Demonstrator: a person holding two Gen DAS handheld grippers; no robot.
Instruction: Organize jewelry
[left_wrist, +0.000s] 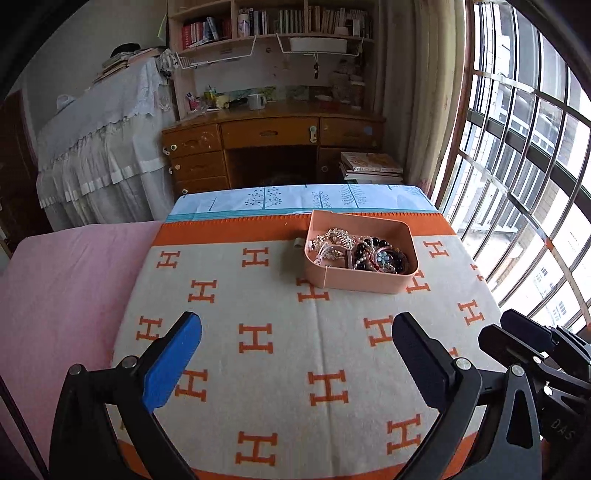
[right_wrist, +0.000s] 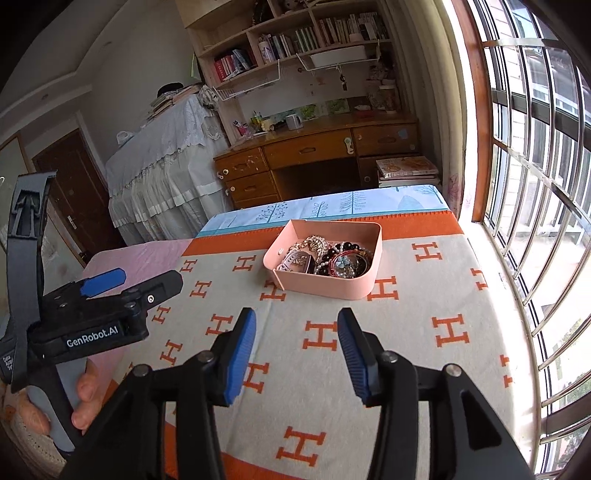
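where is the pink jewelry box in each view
Left wrist view: the pink jewelry box sits right of centre on the H-patterned blanket, past the open fingers.
Right wrist view: the box sits just above centre, ahead of the fingers.
Shared landmark: the wooden desk.

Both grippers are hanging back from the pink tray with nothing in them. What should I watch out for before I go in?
1. The jewelry lies heaped and intertwined in the pink tray; lifting one piece may drag others out.
2. The tray is light-looking and sits on a soft blanket; a nudge from the right gripper could slide or tip it.
3. The left gripper is close beside the right one; reaching together risks a collision.
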